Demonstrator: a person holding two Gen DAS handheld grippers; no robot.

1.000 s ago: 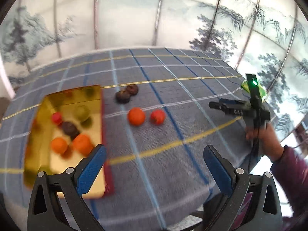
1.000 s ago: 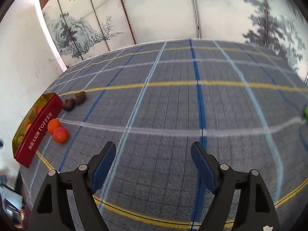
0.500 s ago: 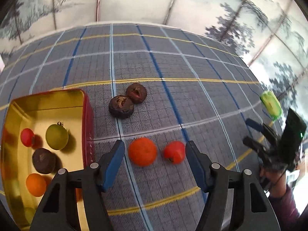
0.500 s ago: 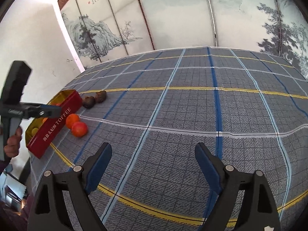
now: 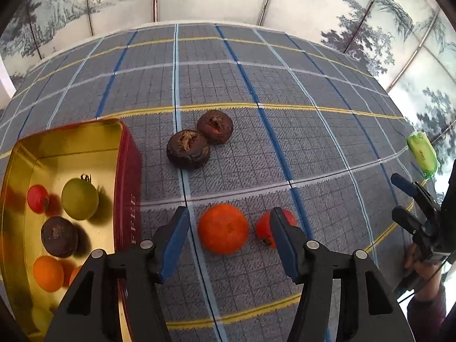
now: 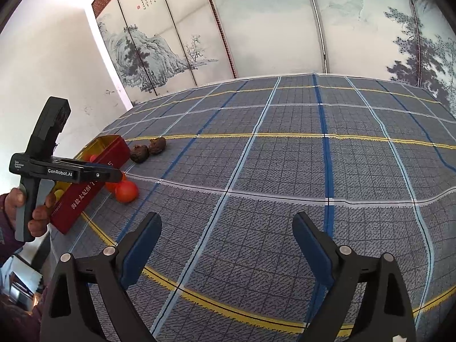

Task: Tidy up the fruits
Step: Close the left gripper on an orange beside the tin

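Left tool (image 5: 229, 229) held low, blue fingers (image 5: 174, 239) spread wide apart, nothing between them. Right tool (image 6: 226, 246) wide too, nothing in it.

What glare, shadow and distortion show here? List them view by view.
Left wrist view: the gold-lined red tin mirrors its fruits with strong glare; the round orange fruit looks sharp; the checked tablecloth lines bow outward. Right wrist view: bright, even daylight, soft shadows, the same fisheye curvature.
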